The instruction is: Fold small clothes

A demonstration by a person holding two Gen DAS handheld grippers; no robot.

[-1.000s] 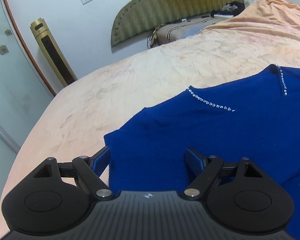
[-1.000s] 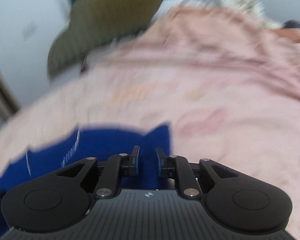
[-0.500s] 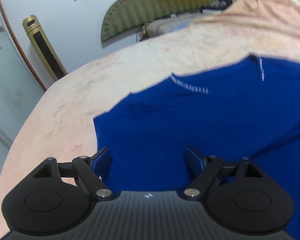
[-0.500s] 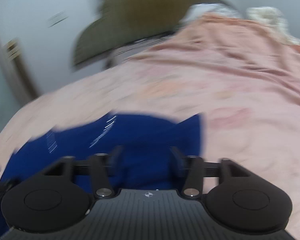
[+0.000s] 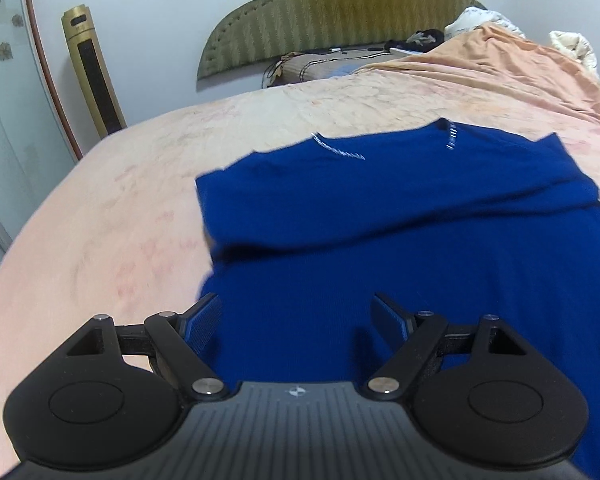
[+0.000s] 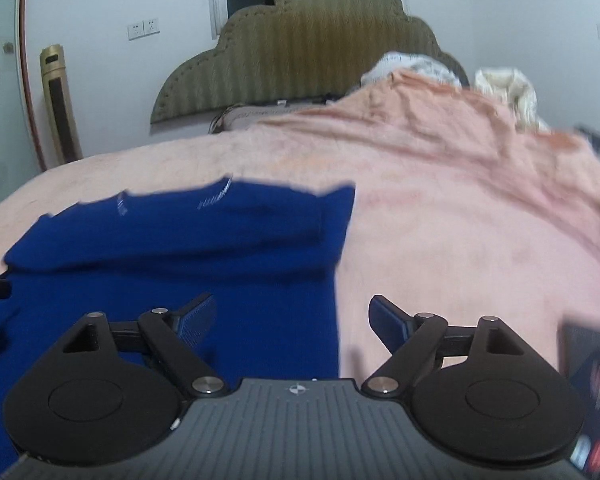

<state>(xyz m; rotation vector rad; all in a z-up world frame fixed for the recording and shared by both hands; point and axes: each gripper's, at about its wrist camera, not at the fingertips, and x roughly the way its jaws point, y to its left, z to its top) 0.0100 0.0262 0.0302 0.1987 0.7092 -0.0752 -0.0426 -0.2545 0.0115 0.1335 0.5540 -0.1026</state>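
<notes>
Both wrist views low, headboard-facing, perhaps overlapping.

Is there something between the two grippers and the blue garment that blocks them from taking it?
Nothing visible blocks them. The left gripper is open directly over the blue garment. The right gripper, whose jaws have just been opening, holds nothing and straddles the garment's right edge. Only the pink bedspread lies around it.

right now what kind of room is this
A bedroom, most likely: a wide bed under a peach bedspread, a padded olive headboard against the wall, and a blue top spread out on the bed.
</notes>
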